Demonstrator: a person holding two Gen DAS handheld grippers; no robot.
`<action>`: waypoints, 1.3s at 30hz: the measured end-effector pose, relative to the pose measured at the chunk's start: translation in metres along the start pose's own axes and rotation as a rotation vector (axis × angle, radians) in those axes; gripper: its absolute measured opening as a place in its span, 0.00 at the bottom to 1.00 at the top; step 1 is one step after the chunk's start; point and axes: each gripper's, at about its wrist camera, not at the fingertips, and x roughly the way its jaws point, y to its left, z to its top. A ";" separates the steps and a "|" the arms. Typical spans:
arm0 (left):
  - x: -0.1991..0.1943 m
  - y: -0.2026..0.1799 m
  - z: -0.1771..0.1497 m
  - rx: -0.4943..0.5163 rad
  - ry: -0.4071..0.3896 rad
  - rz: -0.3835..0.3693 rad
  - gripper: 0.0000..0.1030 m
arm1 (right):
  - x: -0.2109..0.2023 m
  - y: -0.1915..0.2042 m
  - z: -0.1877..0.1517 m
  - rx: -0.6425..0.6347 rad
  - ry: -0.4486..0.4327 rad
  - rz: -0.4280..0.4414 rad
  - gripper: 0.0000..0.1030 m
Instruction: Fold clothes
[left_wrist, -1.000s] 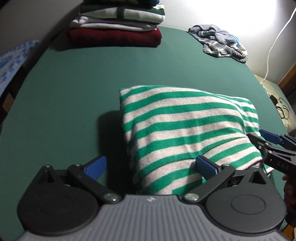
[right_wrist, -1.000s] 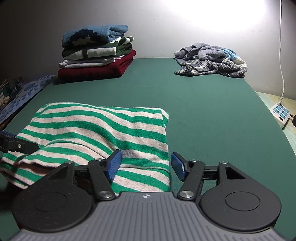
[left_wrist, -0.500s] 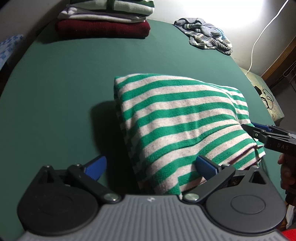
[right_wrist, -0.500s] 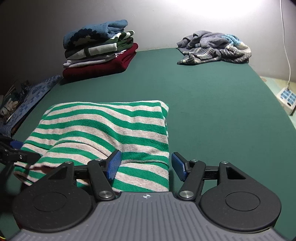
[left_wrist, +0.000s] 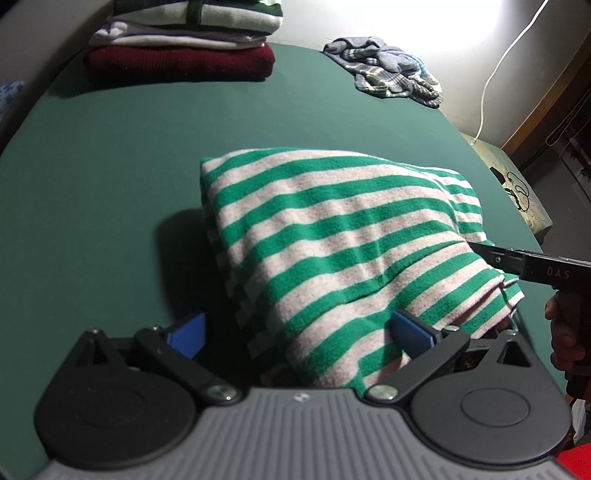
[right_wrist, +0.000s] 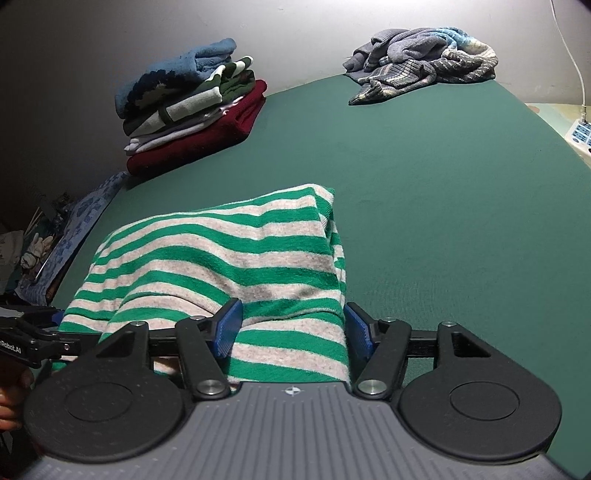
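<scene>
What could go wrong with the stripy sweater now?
1. The left tool is wide open, and the sweater touches only one of its fingers. That corner could slip off and the fold could fall apart.
2. The right tool is closing with thick sweater layers between its jaws. It might catch only some layers, so the fold ends up crooked.
3. One side looks raised off the table, so the sweater could sag unevenly.
</scene>
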 end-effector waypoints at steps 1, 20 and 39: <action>0.000 0.000 0.000 0.001 -0.003 -0.005 0.99 | 0.000 -0.001 0.000 0.006 0.002 0.011 0.56; 0.001 -0.004 -0.002 -0.031 -0.010 -0.092 0.97 | -0.003 0.002 -0.003 -0.039 -0.013 0.008 0.55; 0.004 -0.006 0.002 -0.115 -0.023 -0.127 0.86 | -0.003 -0.013 -0.007 0.100 -0.004 0.103 0.46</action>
